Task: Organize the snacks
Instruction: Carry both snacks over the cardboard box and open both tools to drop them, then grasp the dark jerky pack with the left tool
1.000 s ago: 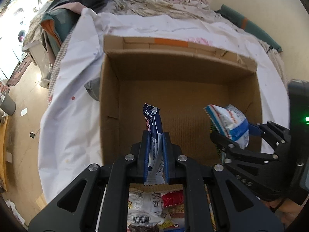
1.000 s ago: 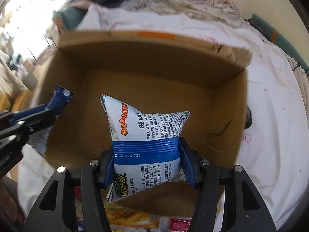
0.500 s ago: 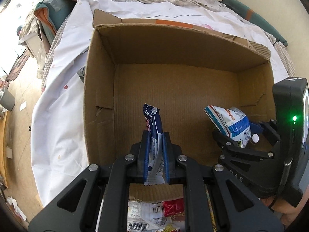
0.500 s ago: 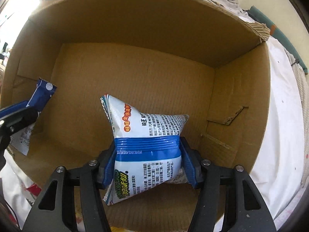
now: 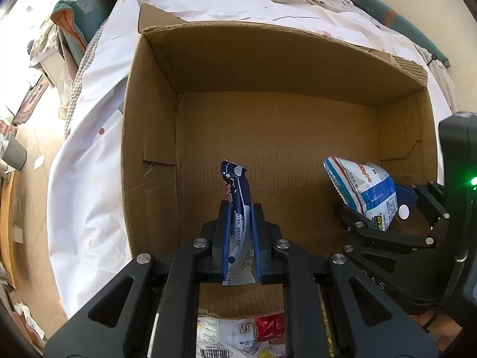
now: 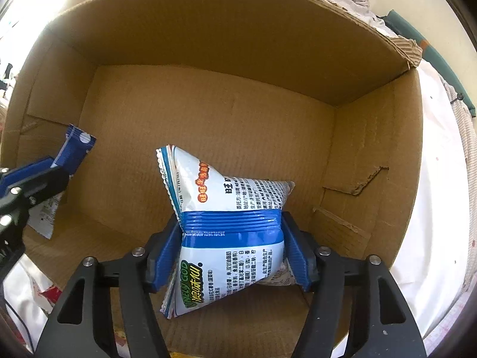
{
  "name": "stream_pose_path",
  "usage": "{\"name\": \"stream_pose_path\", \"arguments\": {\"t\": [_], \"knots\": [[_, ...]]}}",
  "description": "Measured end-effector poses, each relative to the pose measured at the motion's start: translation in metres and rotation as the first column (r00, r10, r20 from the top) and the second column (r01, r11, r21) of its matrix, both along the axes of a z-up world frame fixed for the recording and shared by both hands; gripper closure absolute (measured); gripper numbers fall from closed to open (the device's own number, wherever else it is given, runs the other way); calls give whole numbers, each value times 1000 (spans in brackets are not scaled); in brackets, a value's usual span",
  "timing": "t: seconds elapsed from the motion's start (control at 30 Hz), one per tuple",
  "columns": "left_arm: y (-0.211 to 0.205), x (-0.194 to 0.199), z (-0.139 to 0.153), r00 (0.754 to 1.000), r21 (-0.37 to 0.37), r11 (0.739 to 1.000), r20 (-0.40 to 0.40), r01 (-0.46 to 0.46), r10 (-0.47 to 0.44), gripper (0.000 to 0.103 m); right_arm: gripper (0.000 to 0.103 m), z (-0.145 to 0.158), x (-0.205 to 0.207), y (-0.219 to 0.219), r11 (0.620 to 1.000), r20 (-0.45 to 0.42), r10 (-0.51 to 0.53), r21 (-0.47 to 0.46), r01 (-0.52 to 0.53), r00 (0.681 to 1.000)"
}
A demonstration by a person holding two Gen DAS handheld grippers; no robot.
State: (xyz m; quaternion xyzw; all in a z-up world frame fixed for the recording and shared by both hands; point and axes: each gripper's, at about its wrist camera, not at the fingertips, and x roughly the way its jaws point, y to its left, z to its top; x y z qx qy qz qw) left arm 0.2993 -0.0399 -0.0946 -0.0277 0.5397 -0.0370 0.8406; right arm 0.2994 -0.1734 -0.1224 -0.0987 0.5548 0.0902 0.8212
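Hanging inside cardboard box (image 5: 149, 149): dark blue snack packet (image 5: 237, 205), pinched upright by left gripper (image 5: 238, 223). White-blue puffed snack bag (image 6: 232, 223) sitting between pads of right gripper (image 6: 235, 238), jaws opening, pads touching bag sides. More snacks (image 5: 238, 334) lying outside box near wall.
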Motion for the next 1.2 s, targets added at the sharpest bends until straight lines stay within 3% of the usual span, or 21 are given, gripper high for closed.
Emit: {"name": "stream_pose_path", "arguments": {"t": [0.07,0.17,0.2,0.43,0.5,0.9,1.2], "knots": [[-3,-2,0,1000,-15,1000,-8,11,-11,85,29,3,0,0,1000,0,4,26,-4,1000],[0,-7,2,1000,-38,999,-7,10,-10,48,25,6,0,-1,999,5,3,52,-3,1000],[2,-8,4,1000,-34,999,3,-1,1,40,24,7,0,-1,998,4,3,58,-3,1000],[14,-14,16,999,-69,997,27,-21,22,25,16,18,0,-14,992,27,5,124,-8,1000],[15,-18,22,999,-66,998,51,-13,17,16,15,22,-3,-17,991,40,8,132,-13,999],[30,-48,44,992,-65,997,119,-30,37,14,15,56,-38,-39,972,72,-65,232,46,995],[66,-91,48,985,-74,989,109,-127,135,14,15,61,-87,-66,941,50,-135,320,112,990]]}}
